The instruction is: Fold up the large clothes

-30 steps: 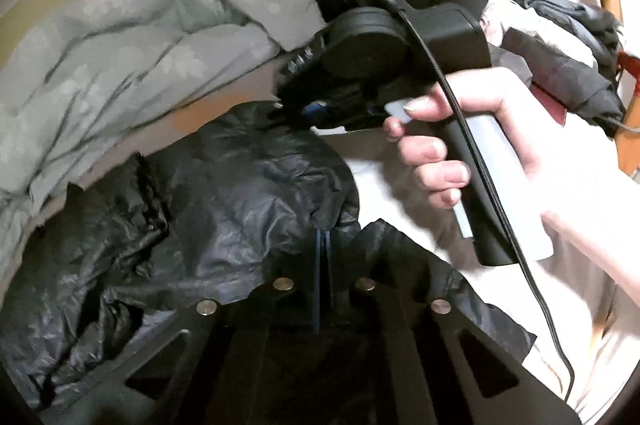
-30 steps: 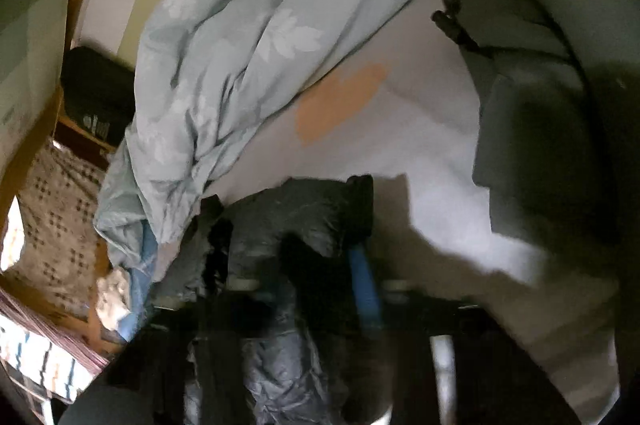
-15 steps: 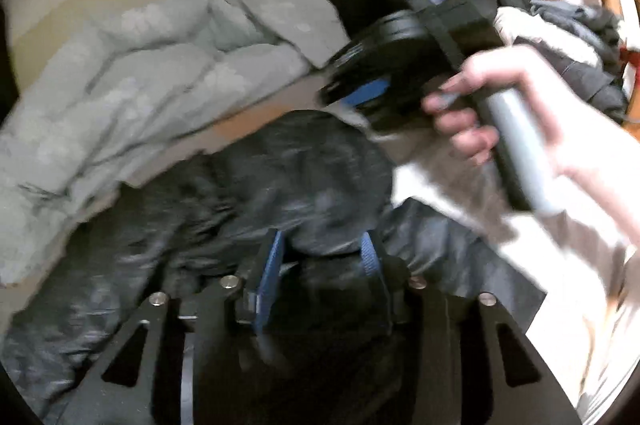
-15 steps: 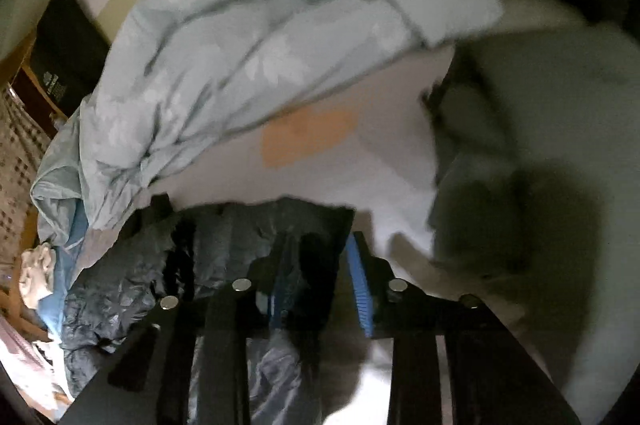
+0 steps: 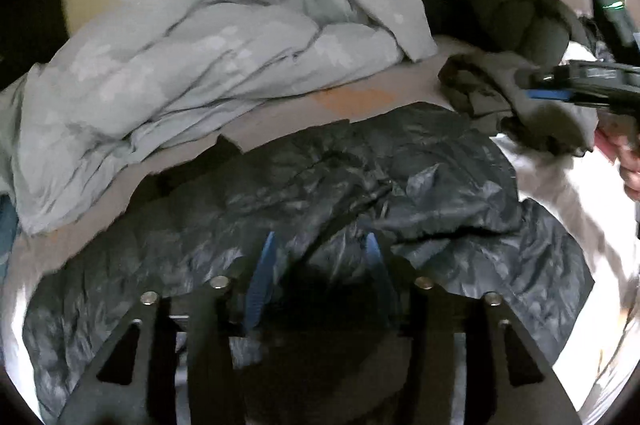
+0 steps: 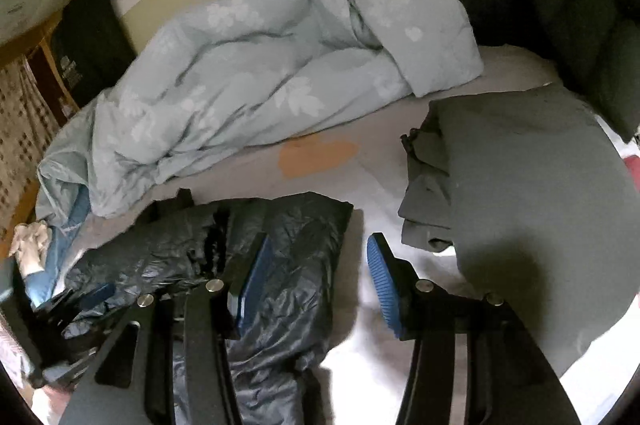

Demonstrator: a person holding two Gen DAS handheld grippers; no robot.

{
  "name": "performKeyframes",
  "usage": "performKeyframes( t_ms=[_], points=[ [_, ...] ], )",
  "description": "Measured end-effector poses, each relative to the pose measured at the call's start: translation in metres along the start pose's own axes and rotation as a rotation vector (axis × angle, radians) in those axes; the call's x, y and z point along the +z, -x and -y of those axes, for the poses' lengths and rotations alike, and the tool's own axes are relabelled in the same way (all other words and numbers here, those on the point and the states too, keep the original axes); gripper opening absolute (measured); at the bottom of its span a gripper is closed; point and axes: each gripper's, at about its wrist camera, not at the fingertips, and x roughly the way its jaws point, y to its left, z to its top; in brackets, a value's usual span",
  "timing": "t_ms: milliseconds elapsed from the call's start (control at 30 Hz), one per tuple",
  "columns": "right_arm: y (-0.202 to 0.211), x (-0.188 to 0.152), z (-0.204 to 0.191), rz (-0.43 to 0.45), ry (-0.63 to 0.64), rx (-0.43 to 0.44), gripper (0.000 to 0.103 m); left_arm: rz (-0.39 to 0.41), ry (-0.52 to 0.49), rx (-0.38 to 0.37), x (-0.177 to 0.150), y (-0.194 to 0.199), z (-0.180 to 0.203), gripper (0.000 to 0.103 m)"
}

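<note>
My left gripper (image 5: 318, 245) hangs over the crumpled black jacket (image 5: 320, 193) lying on the near part of the bed (image 6: 360, 185), jaws just opened and apart, pressing on nothing as far as the blur allows. My right gripper (image 6: 316, 249) has also just opened, nothing between its pads, the jacket under its left finger.
</note>
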Motion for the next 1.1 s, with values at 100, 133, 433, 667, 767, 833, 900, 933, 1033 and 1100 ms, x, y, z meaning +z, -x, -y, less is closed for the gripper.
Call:
performKeyframes(
  t_ms=[100,133,433,667,767,833,900,933,1033,1100],
  points=[
    [0.008,-0.007,0.007,-0.002,-0.056,0.030,0.051,-0.029,-0.027,-0.015,0.017,-0.023,0.010,0.063],
    [0.009,-0.010,0.008,-0.005,-0.068,0.036,0.051,-0.059,-0.010,-0.019,0.023,-0.038,0.009,0.071],
    [0.010,-0.005,0.002,0.044,0.023,-0.009,0.051,-0.017,0.058,0.123,0.020,-0.044,-0.036,0.004],
    [0.005,-0.003,0.000,0.049,0.051,-0.033,0.051,0.139,0.215,0.501,-0.007,0.060,-0.134,0.004],
    [0.008,-0.004,-0.001,0.052,0.033,-0.005,0.051,0.078,0.327,0.608,-0.030,0.074,-0.189,0.006],
    [0.011,-0.005,-0.002,0.052,0.024,0.003,0.051,0.046,0.386,0.694,-0.050,0.085,-0.218,0.006],
    [0.012,-0.005,-0.002,0.052,0.019,0.001,0.051,0.029,0.423,0.745,-0.070,0.095,-0.237,0.008],
    [0.012,-0.005,-0.001,0.051,0.015,-0.002,0.051,0.022,0.431,0.776,-0.075,0.096,-0.243,0.008],
    [0.012,-0.006,0.002,0.043,-0.002,-0.002,0.051,0.010,0.446,0.882,-0.098,0.111,-0.262,0.008],
    [0.010,-0.007,0.007,0.032,-0.019,0.004,0.051,0.003,0.458,0.954,-0.105,0.120,-0.272,0.008]
  ],
)
